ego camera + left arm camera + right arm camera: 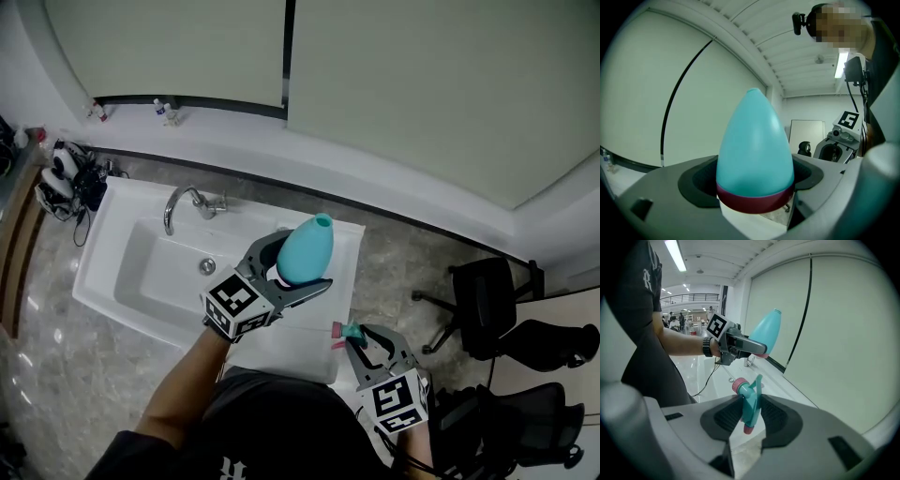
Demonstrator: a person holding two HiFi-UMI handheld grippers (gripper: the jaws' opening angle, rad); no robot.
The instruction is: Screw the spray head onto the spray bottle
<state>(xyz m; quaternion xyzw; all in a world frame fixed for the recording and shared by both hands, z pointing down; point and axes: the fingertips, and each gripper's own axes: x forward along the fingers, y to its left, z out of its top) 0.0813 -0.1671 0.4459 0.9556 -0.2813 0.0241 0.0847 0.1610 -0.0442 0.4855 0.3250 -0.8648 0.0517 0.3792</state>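
Spray bottle (306, 247), one teal egg-shaped plastic one with a dark red band, hangs neck-up in the air over the white bench (349, 246), the left gripper (302, 264) with its fingers clenched round its lower body. One teal plastic spray head with pink ends (751, 404) sits at its five o'clock, apart from it, pinched between the right gripper (361, 337) fingers. At nine o'clock lie one sink basin (127, 258) and one curved chrome tap (180, 200); black office chairs (487, 300) stand at four o'clock on grey speckled floor (56, 347).
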